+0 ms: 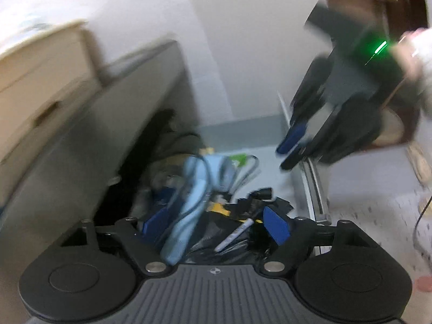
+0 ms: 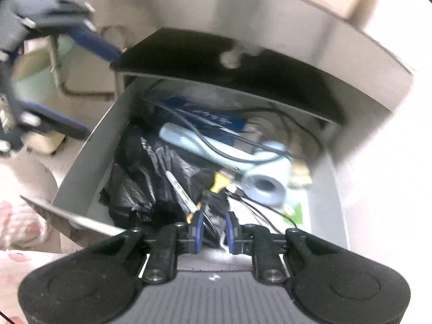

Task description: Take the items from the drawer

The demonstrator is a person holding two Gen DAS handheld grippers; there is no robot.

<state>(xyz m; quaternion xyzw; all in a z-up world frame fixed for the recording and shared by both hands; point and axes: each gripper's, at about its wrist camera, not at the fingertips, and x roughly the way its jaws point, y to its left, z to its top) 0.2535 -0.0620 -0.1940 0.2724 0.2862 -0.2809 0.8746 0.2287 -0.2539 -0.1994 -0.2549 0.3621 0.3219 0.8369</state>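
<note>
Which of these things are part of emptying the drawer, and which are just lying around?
Job: drawer, light blue hair dryer, black plastic bag, pen, blue box, cables.
Lying around: beige dresser, metal frame.

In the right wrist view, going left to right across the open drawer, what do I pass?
Crumpled black plastic bag → white pen → yellow connector → pale blue hair dryer nozzle → green and white card, all inside the drawer.
</note>
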